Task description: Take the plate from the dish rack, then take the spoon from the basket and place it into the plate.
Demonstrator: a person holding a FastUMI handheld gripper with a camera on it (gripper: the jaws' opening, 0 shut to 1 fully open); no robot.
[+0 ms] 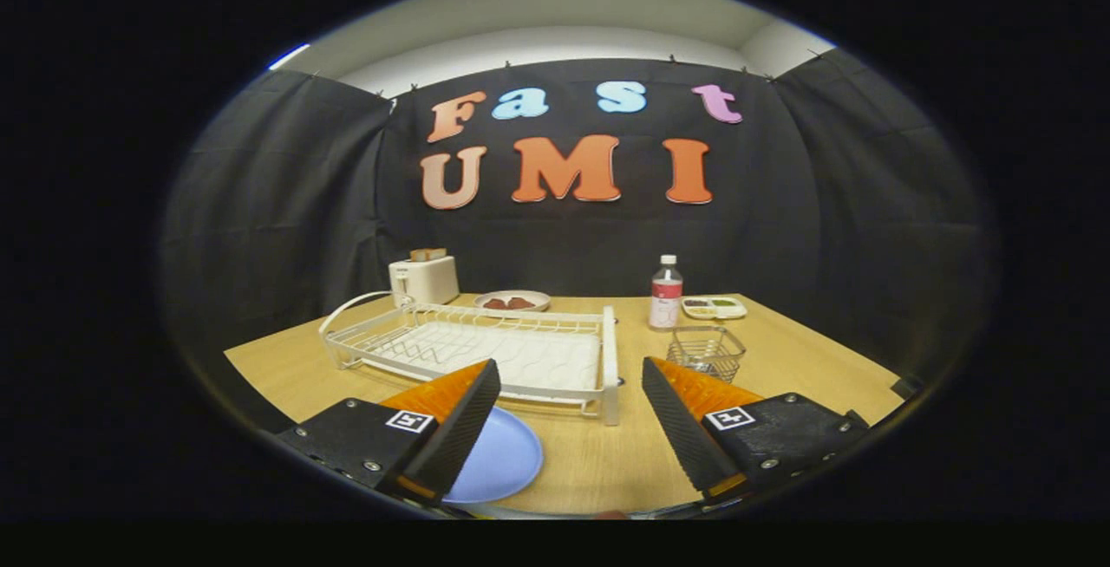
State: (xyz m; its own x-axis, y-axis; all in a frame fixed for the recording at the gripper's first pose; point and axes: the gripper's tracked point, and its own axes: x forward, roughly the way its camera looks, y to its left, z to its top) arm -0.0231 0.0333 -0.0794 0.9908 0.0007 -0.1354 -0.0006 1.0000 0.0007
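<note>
1. We are holding the gripper (568, 437) low in the frame with its fingers spread wide apart, gripping nothing; bare table shows between them.
2. The plate (499, 459), pale blue, is lying flat on the table at lower centre-left, partly hidden behind the left finger (451, 428) and just in front of the rack. We are judging the first step done, since the plate is sitting outside the rack.
3. So we are turning to the spoon. The rack (486, 350), white wire with a drip tray, is sitting just beyond the fingers at centre-left and is looking empty.
4. The basket (706, 350), a small wire one, is standing just beyond the right finger (685, 428), right of centre and beside the rack's right end. We cannot tell whether a spoon is lying in it; the mesh is too fine to read.
5. The next move, as we are judging it, is calling for a swing right and forward over the basket, then closing on the spoon's handle and carrying it back left to the plate.
6. The table (598, 463) is light wood, matte and flat.
7. Further up, near the table's far edge, a toaster (423, 279) is standing at left, then a dish (512, 300) with dark pieces, a bottle (666, 292) and a small tray (714, 308).
8. Black cloth is closing the booth behind, with pale wall above it.
</note>
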